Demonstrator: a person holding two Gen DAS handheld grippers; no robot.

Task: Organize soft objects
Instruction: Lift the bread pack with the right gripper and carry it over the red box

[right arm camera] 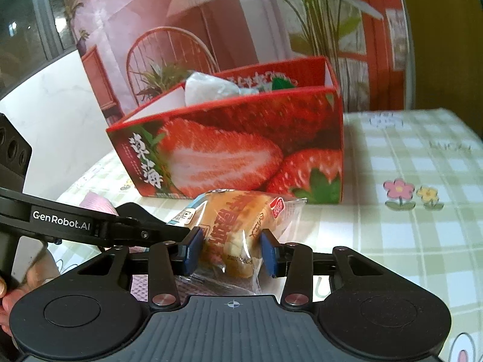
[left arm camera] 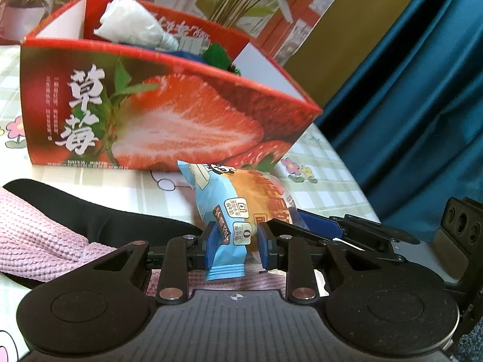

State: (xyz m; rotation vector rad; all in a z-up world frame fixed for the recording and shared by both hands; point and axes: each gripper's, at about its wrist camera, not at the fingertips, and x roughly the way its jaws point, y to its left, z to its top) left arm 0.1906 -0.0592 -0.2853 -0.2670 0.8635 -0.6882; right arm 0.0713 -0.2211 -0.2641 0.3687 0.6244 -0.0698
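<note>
Behind both grippers' jaws pinching one bread packet (left arm camera: 229, 208): checked tablecloth (right arm camera: 407, 157), strawberry box (left arm camera: 157, 105), teal curtain (left arm camera: 416, 90).

A home: flowered checked tablecloth (right arm camera: 407, 157), teal curtain (left arm camera: 407, 90) behind

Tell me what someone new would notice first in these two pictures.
A big red cardboard box printed with cut strawberries stands on the green checked tablecloth, with a crumpled white plastic bag poking out. In front of it, the left gripper and right gripper both pinch one wrapped bread bun.
</note>
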